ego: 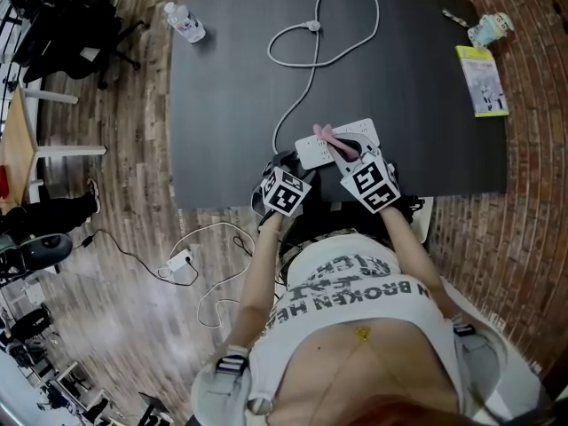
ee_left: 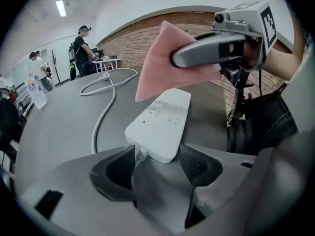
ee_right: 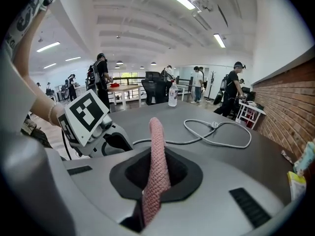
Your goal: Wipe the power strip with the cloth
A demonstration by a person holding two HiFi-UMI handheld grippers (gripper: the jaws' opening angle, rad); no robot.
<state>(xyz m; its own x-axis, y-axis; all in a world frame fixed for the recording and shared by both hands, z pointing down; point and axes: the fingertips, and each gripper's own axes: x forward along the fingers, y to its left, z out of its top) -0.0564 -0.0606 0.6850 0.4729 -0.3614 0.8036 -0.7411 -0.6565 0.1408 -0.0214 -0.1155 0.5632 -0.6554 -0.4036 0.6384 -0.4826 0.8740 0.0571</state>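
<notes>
A white power strip (ego: 342, 142) lies on the dark grey table (ego: 231, 105) near its front edge. Its cable (ego: 306, 78) loops to the far side. My left gripper (ee_left: 157, 163) is open, and the near end of the power strip (ee_left: 162, 119) sits between its jaws with the pads standing wide. My right gripper (ee_right: 156, 168) is shut on a pink cloth (ee_right: 156, 151) that stands up from its jaws. In the left gripper view the right gripper (ee_left: 216, 50) hangs the cloth (ee_left: 162, 65) just above the far part of the strip.
At the table's far left corner lies a water bottle (ego: 185, 21). A yellow-green packet (ego: 482, 80) and a small wrapped item (ego: 491, 29) rest at the far right. A white adapter with cable (ego: 180, 263) lies on the wooden floor. People stand at desks behind the table (ee_right: 101, 75).
</notes>
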